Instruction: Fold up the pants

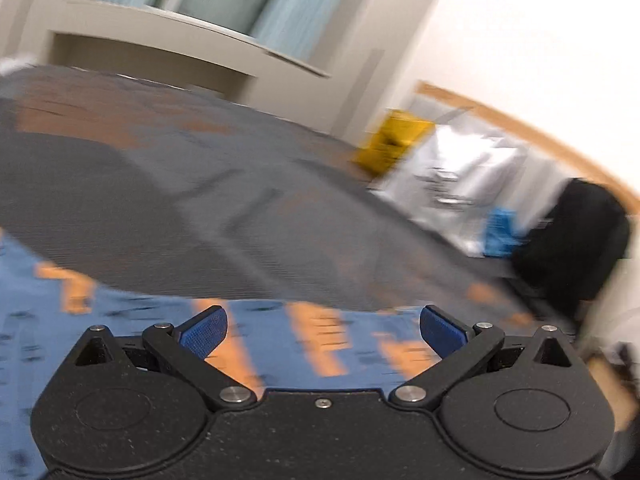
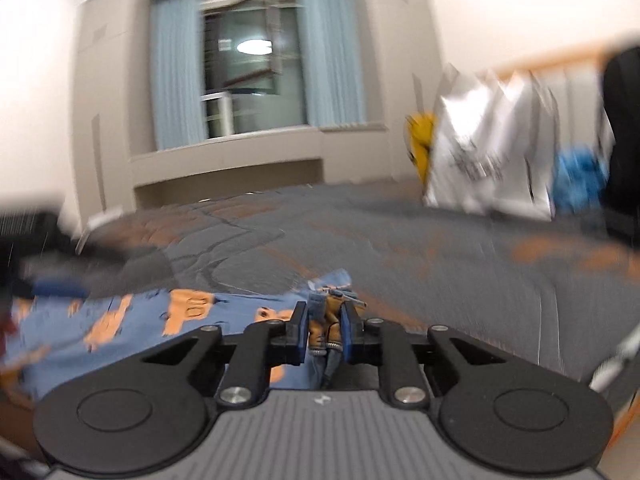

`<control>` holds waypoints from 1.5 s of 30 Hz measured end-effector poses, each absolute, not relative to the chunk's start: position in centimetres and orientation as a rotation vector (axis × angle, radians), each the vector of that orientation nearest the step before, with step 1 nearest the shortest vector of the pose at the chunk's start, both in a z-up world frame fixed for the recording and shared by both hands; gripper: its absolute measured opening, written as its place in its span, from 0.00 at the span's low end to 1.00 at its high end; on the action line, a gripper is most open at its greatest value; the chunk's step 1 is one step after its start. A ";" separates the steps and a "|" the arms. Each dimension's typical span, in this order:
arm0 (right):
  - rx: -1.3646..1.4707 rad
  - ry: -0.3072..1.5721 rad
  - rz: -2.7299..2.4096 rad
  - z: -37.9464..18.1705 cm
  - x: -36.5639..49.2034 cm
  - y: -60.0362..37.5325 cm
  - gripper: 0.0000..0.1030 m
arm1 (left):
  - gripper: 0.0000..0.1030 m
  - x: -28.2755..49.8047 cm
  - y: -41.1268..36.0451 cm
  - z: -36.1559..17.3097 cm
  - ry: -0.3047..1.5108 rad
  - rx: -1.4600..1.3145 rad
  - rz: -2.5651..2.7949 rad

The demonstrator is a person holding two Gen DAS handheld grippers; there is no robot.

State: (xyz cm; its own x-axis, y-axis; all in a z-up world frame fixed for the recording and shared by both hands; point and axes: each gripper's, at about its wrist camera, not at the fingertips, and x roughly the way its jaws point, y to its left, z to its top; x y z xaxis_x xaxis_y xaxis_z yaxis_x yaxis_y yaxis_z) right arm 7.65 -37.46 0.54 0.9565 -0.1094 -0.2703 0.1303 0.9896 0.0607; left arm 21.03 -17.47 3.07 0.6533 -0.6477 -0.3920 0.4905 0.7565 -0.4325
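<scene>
The pants [image 1: 120, 320] are blue with orange prints and lie on a grey bed cover [image 1: 200, 208]. In the left wrist view my left gripper [image 1: 323, 332] is open, its blue pads [image 1: 204, 334] spread wide just above the pants, holding nothing. In the right wrist view my right gripper [image 2: 325, 332] is shut on a bunched edge of the pants [image 2: 132, 320], which stretch away to the left over the bed cover [image 2: 400, 240]. Both views are motion-blurred.
A silver bag [image 1: 460, 176], a yellow object [image 1: 392, 140], a blue item [image 1: 500, 232] and a black bag [image 1: 576, 236] stand along the bed's far right edge. A window with pale blue curtains [image 2: 256, 64] is at the back.
</scene>
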 end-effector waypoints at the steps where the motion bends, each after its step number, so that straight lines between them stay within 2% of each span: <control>1: 0.019 0.261 -0.113 0.6 7.5 -36.5 0.18 | 0.99 21.3 -18.0 3.4 0.572 -0.322 -0.713; 8: -0.315 0.232 -0.015 0.4 7.0 -30.4 0.15 | 0.99 25.1 -22.5 1.9 0.753 -0.410 -0.929; 12: -0.387 0.241 0.014 -0.4 7.1 -29.0 0.15 | 0.94 27.2 -23.8 -0.4 0.868 -0.507 -0.908; 16: -0.414 0.256 0.027 -1.0 7.3 -28.1 0.15 | 0.94 27.1 -24.5 -0.8 0.861 -0.512 -0.901; 19: -0.433 0.260 0.035 -1.5 7.2 -27.6 0.15 | 0.88 26.9 -25.1 -0.3 0.861 -0.464 -0.860; 22: -0.438 0.260 0.039 -1.8 6.5 -27.2 0.15 | 0.70 26.7 -25.2 0.1 0.848 -0.400 -0.811; 24: -0.436 0.260 0.037 -1.9 6.3 -27.1 0.15 | 0.48 26.7 -25.1 0.0 0.856 -0.379 -0.795; 25: -0.439 0.261 0.034 -2.0 6.2 -27.2 0.16 | 0.43 26.7 -24.9 -0.1 0.869 -0.383 -0.789; 27: -0.447 0.261 0.028 -2.1 6.1 -26.9 0.25 | 0.19 27.0 -24.9 -0.4 0.882 -0.391 -0.783; 28: -0.450 0.262 0.028 -2.2 6.0 -26.9 0.27 | 0.15 27.0 -24.9 -0.5 0.884 -0.391 -0.780; 37: -0.465 0.248 -0.005 -2.4 5.9 -26.5 0.28 | 0.11 26.5 -24.4 -0.1 0.869 -0.418 -0.776; 41: -0.450 0.216 -0.002 -1.7 5.2 -26.6 0.17 | 0.11 25.9 -23.5 1.0 0.839 -0.412 -0.778; 45: -0.400 0.183 0.058 -0.5 4.5 -26.4 0.14 | 0.11 24.7 -21.8 2.5 0.788 -0.345 -0.766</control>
